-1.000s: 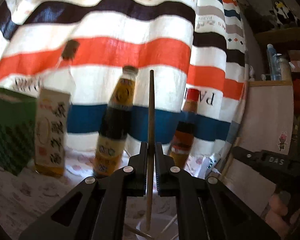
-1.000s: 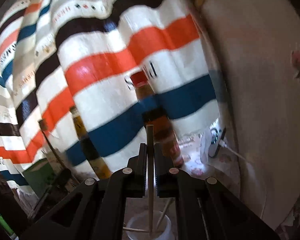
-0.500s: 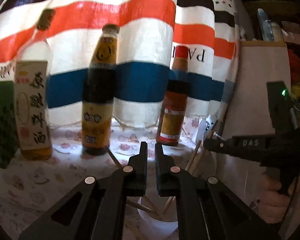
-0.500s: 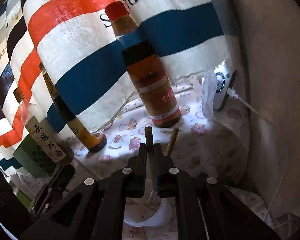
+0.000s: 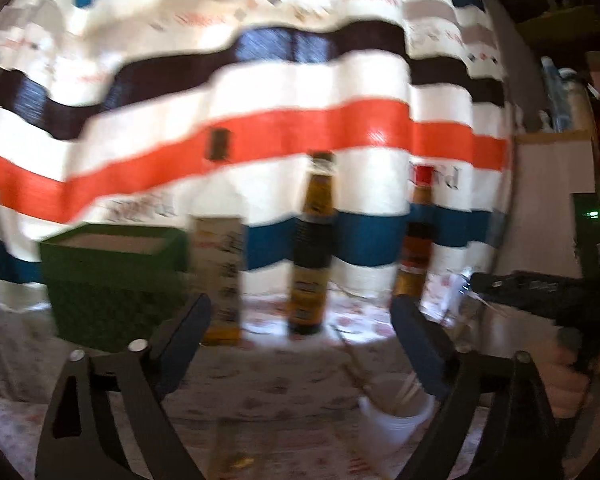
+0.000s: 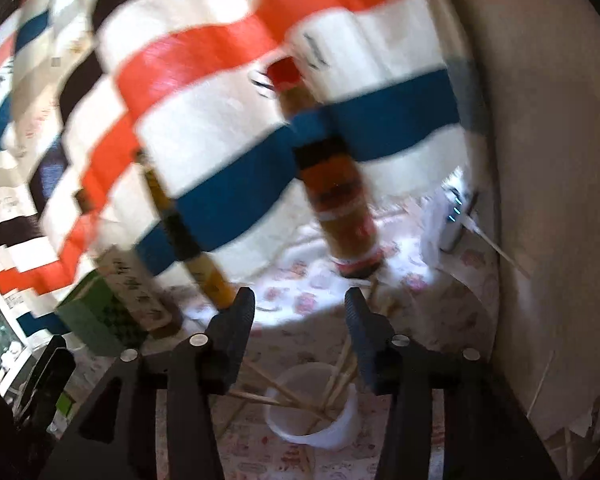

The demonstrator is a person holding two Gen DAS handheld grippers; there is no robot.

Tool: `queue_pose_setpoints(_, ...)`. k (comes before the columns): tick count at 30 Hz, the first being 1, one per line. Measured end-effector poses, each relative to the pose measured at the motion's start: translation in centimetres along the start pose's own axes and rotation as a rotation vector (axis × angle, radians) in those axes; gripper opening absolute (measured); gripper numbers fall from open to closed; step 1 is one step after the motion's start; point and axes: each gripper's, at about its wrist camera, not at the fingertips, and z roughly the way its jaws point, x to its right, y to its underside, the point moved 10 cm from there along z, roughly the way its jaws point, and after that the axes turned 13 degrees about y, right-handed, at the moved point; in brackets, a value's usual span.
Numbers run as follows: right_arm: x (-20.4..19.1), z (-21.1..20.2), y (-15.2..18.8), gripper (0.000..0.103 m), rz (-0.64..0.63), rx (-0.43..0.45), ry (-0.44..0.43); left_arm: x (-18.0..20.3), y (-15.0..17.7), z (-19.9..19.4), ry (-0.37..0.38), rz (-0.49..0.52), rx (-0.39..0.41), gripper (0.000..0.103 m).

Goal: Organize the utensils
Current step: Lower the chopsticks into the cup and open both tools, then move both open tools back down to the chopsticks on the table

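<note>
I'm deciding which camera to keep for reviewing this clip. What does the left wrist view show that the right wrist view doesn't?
Only the left wrist view shows the person's hand holding the right tool from the side.

Only the right wrist view shows the small white plugged-in device by the wall and the wooden chopsticks fanned in the cup.

Both show the white plastic cup, the three sauce bottles including the red-capped bottle, the green patterned box and the striped curtain. Each tool's jaws are opening with nothing between them.

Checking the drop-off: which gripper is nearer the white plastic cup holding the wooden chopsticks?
Right. The right gripper hangs just above the white cup, jaws opening, empty. The left gripper sits back, cup to its right, jaws opening.
</note>
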Motion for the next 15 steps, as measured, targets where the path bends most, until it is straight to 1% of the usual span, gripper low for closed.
queue_pose_setpoints(1,-0.9,-0.9,-0.1,0.055,-0.013,0.017,-0.017,-0.5,-0.3,-1.1,-0.017,0.006,0.015,0.098)
queue_pose_setpoints(4,-3.3,-3.2,0.3,0.06,-0.059,0.049,-0.051,-1.7,-0.8,-3.9,-0.058,0.035,0.041,0.102)
queue_pose_setpoints(6,-5.1,-4.5,1.1,0.065,-0.095,0.07,-0.08,-2.4,-0.9,-5.7,-0.072,0.04,0.048,0.102)
queue_pose_setpoints(7,-5.7,-4.8,1.5,0.071,-0.107,0.08,-0.088,-2.7,-0.8,-6.3,-0.078,0.039,0.046,0.102)
queue_pose_setpoints(8,-6.2,-5.1,2.0,0.074,-0.121,0.096,-0.083,-3.0,-0.6,-7.0,-0.083,0.037,0.043,0.102)
queue_pose_setpoints(9,-6.4,-5.3,2.7,0.074,-0.14,0.109,-0.057,-3.4,-0.3,-7.7,-0.089,0.035,0.038,0.102)
queue_pose_setpoints(11,-6.4,-5.3,4.3,0.075,-0.171,0.1,-0.025,-4.1,0.5,-9.1,-0.096,0.031,0.039,0.102)
queue_pose_setpoints(12,-6.3,-5.4,5.0,0.075,-0.179,0.088,-0.025,-4.4,1.0,-9.6,-0.101,0.027,0.04,0.102)
queue_pose_setpoints(15,-5.7,-5.5,7.7,0.08,-0.2,0.038,-0.027,-5.7,2.7,-10.5,-0.096,-0.008,0.019,0.102)
